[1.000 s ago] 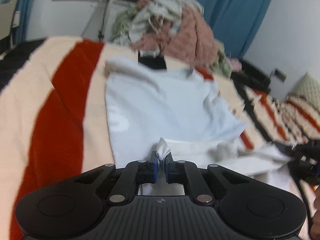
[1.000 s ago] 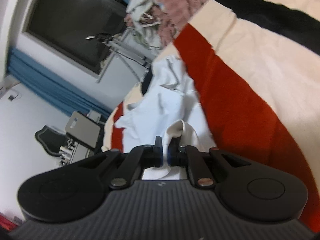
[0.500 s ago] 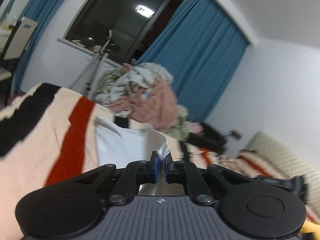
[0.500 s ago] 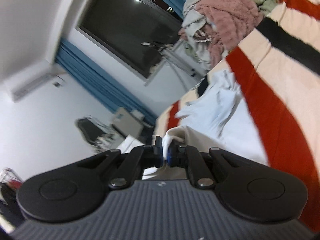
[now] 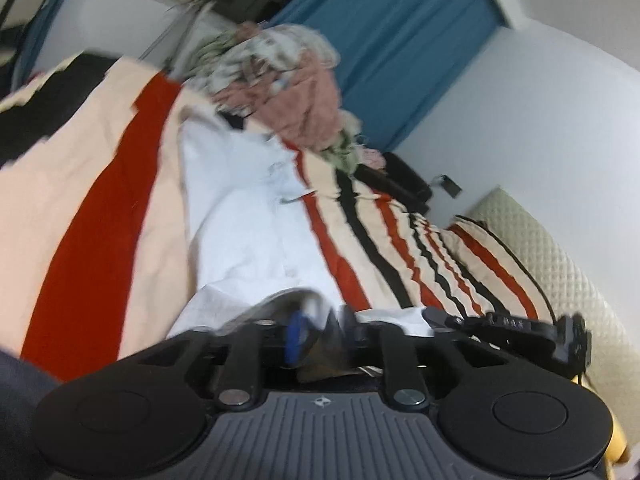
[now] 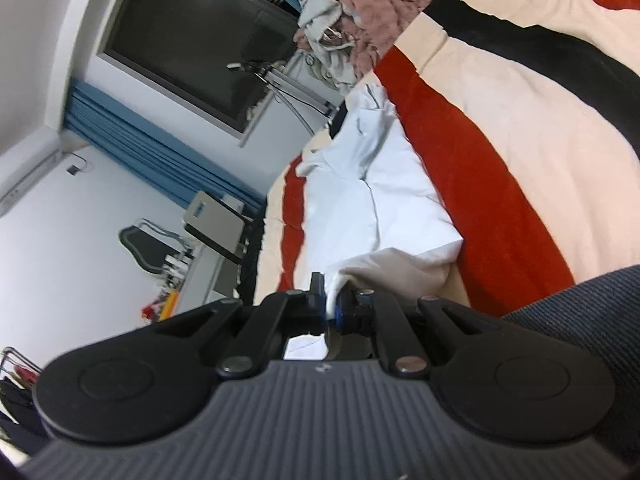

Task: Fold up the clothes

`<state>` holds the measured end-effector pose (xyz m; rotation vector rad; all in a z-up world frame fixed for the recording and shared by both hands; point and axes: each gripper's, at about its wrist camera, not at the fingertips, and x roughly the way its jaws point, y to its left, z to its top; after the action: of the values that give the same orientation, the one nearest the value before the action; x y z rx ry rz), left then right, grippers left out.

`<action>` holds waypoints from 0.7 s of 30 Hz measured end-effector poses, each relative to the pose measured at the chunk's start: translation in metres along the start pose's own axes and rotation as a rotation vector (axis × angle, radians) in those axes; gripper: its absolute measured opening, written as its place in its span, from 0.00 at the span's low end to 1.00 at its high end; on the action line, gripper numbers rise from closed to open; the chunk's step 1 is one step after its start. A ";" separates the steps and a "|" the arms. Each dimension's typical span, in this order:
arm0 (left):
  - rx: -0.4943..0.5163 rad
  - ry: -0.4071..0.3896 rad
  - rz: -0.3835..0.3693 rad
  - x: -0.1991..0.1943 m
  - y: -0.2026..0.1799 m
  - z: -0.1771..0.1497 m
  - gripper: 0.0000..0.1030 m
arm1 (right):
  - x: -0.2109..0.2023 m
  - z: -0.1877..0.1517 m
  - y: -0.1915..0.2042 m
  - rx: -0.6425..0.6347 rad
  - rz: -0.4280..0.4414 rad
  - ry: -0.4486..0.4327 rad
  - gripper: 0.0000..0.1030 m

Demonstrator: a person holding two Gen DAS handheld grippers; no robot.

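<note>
Since half a second ago both views have dropped back toward the bed, and the left gripper [image 5: 316, 330] has gone blurred, so I cannot tell whether its fingers are parted or pressed; the right gripper [image 6: 330, 306] pinches a white hem; beyond, the white garment [image 5: 256, 216] lies stretched along the striped blanket [image 5: 92, 200], with the unfolded clothes pile [image 5: 288, 92] farthest; a one-sided grip could let the near edge sag and skew the fold.
</note>
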<state>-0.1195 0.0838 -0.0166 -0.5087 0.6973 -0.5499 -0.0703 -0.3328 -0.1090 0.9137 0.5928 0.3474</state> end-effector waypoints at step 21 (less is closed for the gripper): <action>-0.221 0.476 0.465 0.114 0.100 0.052 0.69 | -0.006 -0.014 0.007 -0.118 -0.126 0.079 0.07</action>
<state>0.0198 0.0998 -0.0943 -0.4025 1.3004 -0.1496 -0.0838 -0.3228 -0.1078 0.7485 0.6920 0.3026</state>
